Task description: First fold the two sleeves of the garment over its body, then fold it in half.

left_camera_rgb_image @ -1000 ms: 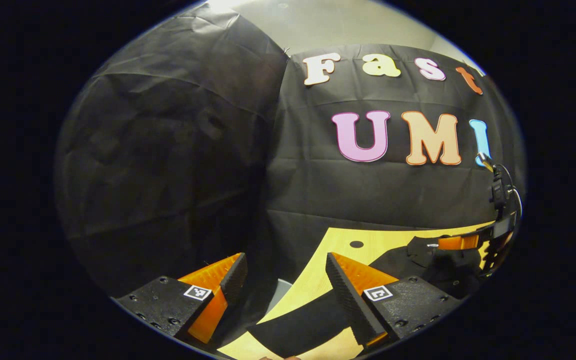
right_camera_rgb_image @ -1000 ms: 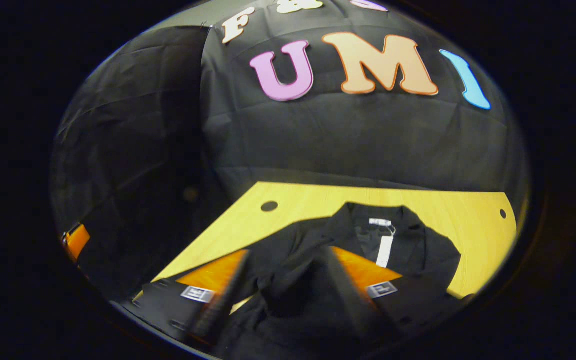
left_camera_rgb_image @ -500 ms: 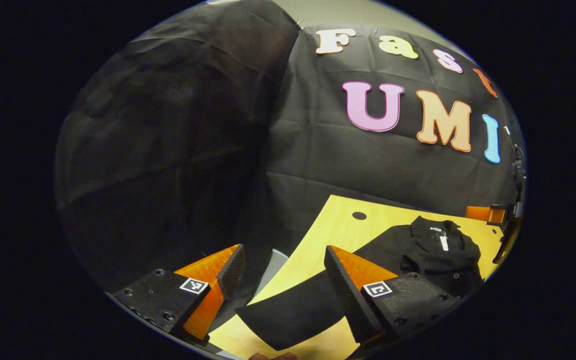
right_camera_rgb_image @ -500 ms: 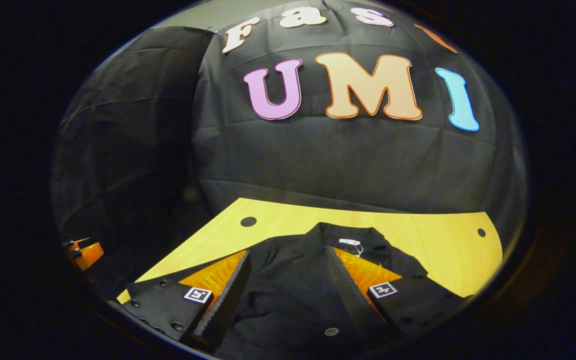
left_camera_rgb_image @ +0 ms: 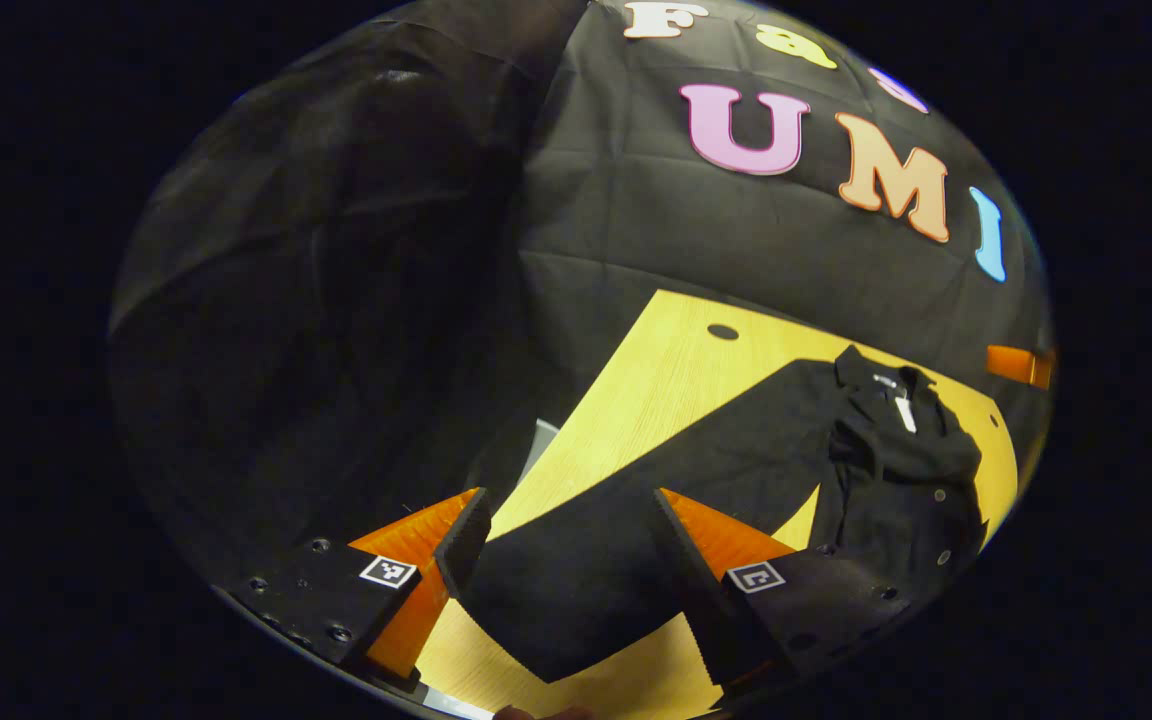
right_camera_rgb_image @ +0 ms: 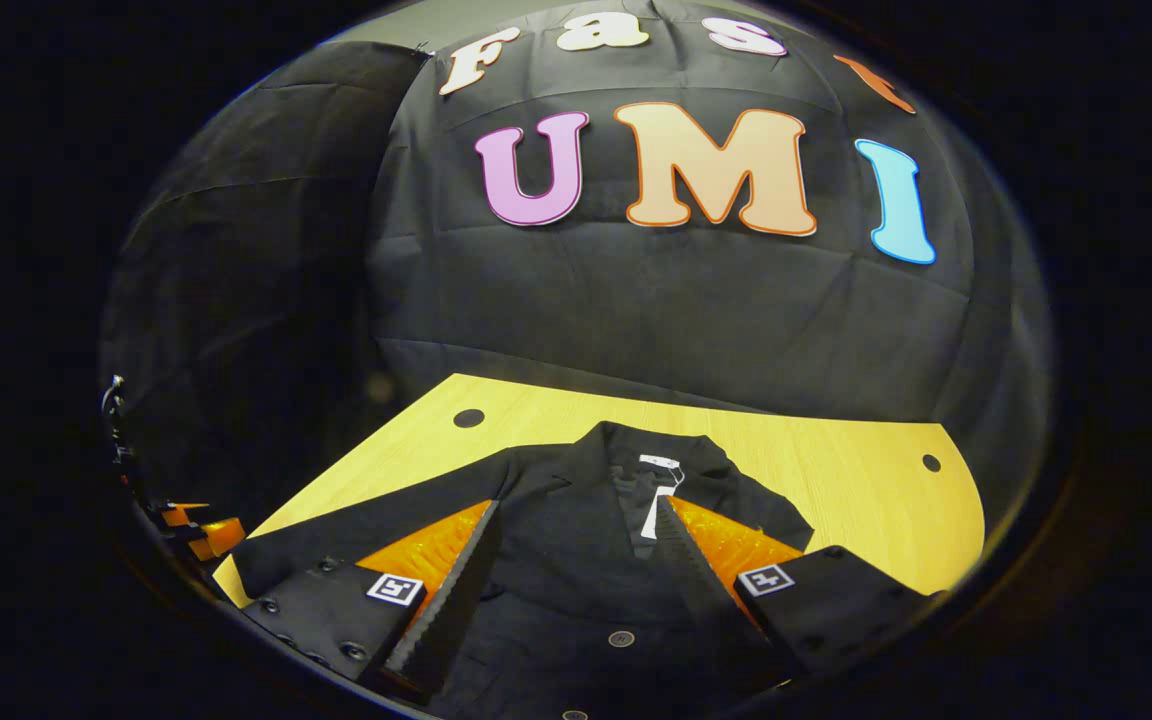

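Your black button-front garment (right_camera_rgb_image: 576,560) lies flat on the pale wooden surface (right_camera_rgb_image: 836,470), collar toward its far edge. It's soft, light cloth — pinch the outstretched left sleeve (left_camera_rgb_image: 576,570) at its cuff. Both left gripper (left_camera_rgb_image: 561,545) and right gripper (right_camera_rgb_image: 576,565) have jaws released.

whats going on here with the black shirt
A person with a gripper in each hand is folding a black button-up shirt on a wooden table. One sleeve looks already folded over the body. The other sleeve lies stretched out across the table, and the left gripper hangs open over its cuff end. The right gripper is open above the shirt's front, holding nothing.
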`<action>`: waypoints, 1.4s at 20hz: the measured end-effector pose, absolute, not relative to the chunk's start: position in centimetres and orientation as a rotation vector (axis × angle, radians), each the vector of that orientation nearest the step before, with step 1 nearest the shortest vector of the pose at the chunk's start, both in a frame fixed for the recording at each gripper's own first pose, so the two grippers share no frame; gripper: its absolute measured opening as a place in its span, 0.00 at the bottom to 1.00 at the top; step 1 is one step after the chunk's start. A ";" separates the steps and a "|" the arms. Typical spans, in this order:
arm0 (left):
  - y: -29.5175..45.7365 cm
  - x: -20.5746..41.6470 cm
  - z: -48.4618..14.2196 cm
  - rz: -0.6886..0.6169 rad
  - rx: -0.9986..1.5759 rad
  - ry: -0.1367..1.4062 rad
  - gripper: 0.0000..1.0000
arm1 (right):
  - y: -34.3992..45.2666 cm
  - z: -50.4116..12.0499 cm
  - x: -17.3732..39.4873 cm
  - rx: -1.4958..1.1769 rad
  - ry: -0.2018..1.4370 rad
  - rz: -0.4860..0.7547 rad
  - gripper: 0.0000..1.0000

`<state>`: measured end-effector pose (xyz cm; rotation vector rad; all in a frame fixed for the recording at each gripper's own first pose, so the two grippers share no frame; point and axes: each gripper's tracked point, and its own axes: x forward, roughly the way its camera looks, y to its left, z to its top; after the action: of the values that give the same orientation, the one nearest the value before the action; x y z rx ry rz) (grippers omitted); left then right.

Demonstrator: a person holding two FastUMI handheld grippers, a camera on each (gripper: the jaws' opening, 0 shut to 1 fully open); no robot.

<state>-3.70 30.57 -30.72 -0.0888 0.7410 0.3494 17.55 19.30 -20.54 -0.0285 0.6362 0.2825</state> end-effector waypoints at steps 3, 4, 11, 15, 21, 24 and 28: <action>30.5 -4.9 -33.0 0.347 -0.086 0.804 0.97 | 18.5 -20.8 17.2 -0.034 0.648 0.264 0.98; 30.3 -5.3 -33.6 0.344 -0.086 0.822 0.96 | 18.4 -20.8 17.0 -0.036 0.648 0.261 0.98; 29.5 -7.0 -36.4 0.337 -0.102 0.900 0.97 | 17.9 -20.7 16.0 -0.063 0.656 0.256 0.95; 29.6 -6.8 -36.6 0.322 -0.095 0.879 0.78 | 17.4 -20.4 15.4 -0.072 0.647 0.255 0.95; 28.7 -6.3 -36.6 0.341 -0.122 0.836 0.00 | 14.3 -20.5 13.6 -0.069 0.659 0.237 0.98; 28.4 -6.3 -36.2 0.359 -0.168 0.839 0.00 | 12.2 -20.6 12.9 -0.050 0.668 0.225 0.96; 28.4 -4.2 -33.3 0.391 -0.174 0.770 0.00 | 9.0 -20.0 12.4 -0.017 0.652 0.202 0.98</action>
<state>-4.17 28.37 -33.29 -0.1738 0.7696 0.3913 12.45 9.03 -20.04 -0.0173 0.6522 0.2017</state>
